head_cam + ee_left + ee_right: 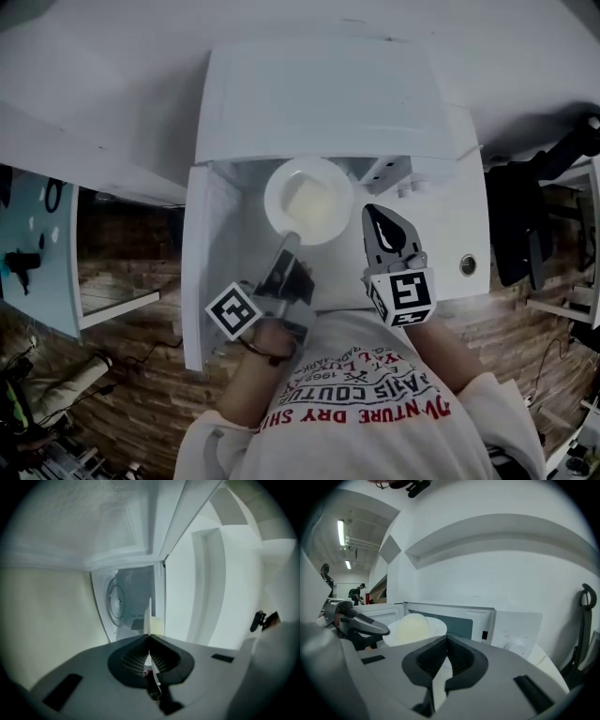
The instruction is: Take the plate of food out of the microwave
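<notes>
Plate of food [309, 200] hangs just outside the open microwave [319, 94], its near rim pinched by the left gripper [290, 241], while the right gripper [378, 223], pressed together and empty, hovers just beside its right edge.

Head view steeply downward, gripper views close, sharing microwave [319, 94]

lab-like hall — strip lights [341, 532], microwave [319, 94] on white table [450, 281]

A round white plate [277, 183] carries pale cream food [311, 202] — the boxy microwave [319, 94] is white too. Grey left gripper [289, 240] and grey right gripper [373, 214] bear black-and-white square markers [232, 310] — shirt [375, 422] white, lettered red.
</notes>
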`<state>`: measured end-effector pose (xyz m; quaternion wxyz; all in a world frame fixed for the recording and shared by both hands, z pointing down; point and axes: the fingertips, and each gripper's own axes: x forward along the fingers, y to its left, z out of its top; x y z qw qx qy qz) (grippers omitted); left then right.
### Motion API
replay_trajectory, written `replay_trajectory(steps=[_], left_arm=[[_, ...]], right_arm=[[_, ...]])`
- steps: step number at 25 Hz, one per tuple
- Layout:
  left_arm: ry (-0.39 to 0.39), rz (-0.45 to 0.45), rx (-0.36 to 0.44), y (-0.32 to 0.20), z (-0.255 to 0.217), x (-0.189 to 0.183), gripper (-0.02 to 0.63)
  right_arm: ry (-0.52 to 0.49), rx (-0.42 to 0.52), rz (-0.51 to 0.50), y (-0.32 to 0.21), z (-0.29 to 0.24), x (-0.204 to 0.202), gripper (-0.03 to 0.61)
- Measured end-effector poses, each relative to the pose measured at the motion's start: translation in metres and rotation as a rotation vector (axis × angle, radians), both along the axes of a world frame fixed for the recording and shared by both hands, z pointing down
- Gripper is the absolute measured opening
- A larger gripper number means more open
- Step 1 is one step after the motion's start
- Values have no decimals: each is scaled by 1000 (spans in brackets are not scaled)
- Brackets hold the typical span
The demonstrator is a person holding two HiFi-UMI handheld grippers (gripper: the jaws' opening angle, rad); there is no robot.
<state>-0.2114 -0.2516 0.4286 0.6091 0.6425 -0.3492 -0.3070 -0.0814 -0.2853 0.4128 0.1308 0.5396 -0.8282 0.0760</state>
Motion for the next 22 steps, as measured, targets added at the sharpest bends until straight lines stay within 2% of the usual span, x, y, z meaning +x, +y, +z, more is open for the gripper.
replay_trajectory(steps=[7,14,22], left_arm=[[2,25,59,18,-23,-7,12],[12,37,103,25,-42,-14,12],[-1,35,117,24,-50,-21,12]], right_arm=[[-39,54,32,5,-17,-11,12],[-28,134,75,11,-36,-19,12],[-8,141,74,15,-43,-24,12]])
